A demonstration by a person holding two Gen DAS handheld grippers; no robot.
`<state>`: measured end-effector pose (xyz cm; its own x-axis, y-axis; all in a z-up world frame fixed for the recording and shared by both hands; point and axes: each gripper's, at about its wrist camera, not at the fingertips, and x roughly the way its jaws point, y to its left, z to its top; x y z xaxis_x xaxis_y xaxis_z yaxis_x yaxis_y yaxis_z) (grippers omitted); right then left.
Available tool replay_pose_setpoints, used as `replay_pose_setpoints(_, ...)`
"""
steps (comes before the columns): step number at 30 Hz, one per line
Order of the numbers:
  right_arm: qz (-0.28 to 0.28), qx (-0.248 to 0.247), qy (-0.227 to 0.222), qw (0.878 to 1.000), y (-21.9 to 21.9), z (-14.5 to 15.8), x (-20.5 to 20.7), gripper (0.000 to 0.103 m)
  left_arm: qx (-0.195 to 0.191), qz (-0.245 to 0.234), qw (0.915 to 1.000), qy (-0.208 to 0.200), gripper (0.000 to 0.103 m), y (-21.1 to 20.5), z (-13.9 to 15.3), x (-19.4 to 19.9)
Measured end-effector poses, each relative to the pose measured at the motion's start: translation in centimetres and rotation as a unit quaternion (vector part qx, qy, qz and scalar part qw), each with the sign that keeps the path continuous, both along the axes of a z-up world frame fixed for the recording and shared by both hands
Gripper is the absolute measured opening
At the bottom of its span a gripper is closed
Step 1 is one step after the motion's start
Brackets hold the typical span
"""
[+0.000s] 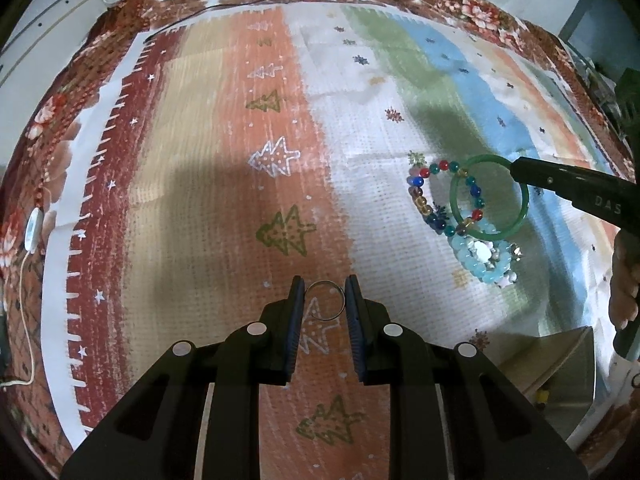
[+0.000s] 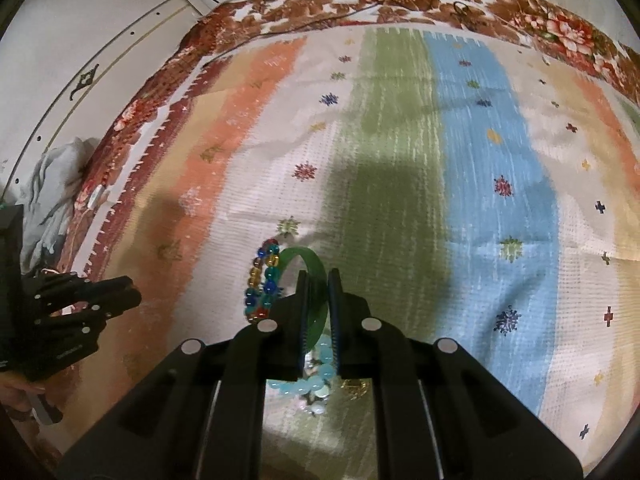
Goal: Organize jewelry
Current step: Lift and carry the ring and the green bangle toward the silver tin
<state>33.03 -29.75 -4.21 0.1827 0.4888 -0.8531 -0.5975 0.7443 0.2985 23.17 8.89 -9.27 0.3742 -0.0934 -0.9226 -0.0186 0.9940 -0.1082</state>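
My left gripper (image 1: 323,283) is open, its fingers on either side of a thin silver ring (image 1: 325,301) that lies on the striped cloth (image 1: 224,184). My right gripper (image 2: 319,276) is shut on a green jade bangle (image 2: 316,280), seen in the left wrist view (image 1: 489,196) held by its far edge over the pile. Under the bangle lie a multicoloured bead bracelet (image 1: 424,196), also in the right wrist view (image 2: 260,284), and a pale blue bead bracelet (image 1: 484,256), also in the right wrist view (image 2: 316,380).
A floral bedcover (image 1: 48,120) borders the cloth. A white switch on a cord (image 1: 32,228) lies at the left edge. A dark cable (image 1: 248,0) runs along the far edge. A beige box (image 1: 552,364) shows at the lower right.
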Motion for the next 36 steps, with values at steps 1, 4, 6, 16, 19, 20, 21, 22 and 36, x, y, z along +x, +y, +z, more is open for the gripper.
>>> replay_pose_setpoints(1,0.001,0.003,-0.002,1.000,0.1,0.3,-0.2,0.011,-0.001,0.001,1.0000,-0.002,0.020,0.0,0.1,0.0)
replay_pose_setpoints(4,0.005,0.010,-0.006,1.000,0.2,1.2,-0.6,0.011,-0.003,0.001,1.0000,-0.006,0.020,0.0,0.5,-0.1)
replay_pose_setpoints(6,0.007,0.013,-0.010,1.000,0.3,1.7,-1.0,0.011,-0.004,0.001,1.0000,-0.009,0.020,-0.1,0.7,-0.2)
replay_pose_setpoints(16,0.016,0.024,-0.019,0.999,-0.1,3.6,-3.0,0.011,-0.012,-0.003,0.9996,-0.024,0.020,-0.5,1.8,-0.9)
replay_pose_setpoints(19,0.015,0.022,-0.021,0.999,-0.8,3.8,-3.8,0.011,-0.015,-0.004,0.9995,-0.029,0.020,-0.8,2.3,-1.2)
replay_pose_setpoints(20,0.013,0.020,-0.023,0.999,-1.2,3.9,-4.0,0.011,-0.016,-0.004,0.9994,-0.030,0.020,-0.8,2.4,-1.3)
replay_pose_setpoints(21,0.012,0.020,-0.024,0.999,-1.4,4.0,-4.2,0.011,-0.017,-0.005,0.9993,-0.032,0.020,-0.9,2.6,-1.5)
replay_pose_setpoints(22,0.011,0.019,-0.025,0.999,-1.7,4.1,-4.3,0.011,-0.018,-0.005,0.9992,-0.034,0.020,-1.0,2.7,-1.5)
replay_pose_setpoints(36,-0.009,0.018,-0.043,0.999,-5.1,5.1,-6.6,0.011,-0.027,-0.009,0.9980,-0.056,0.020,-2.6,4.4,-3.6)
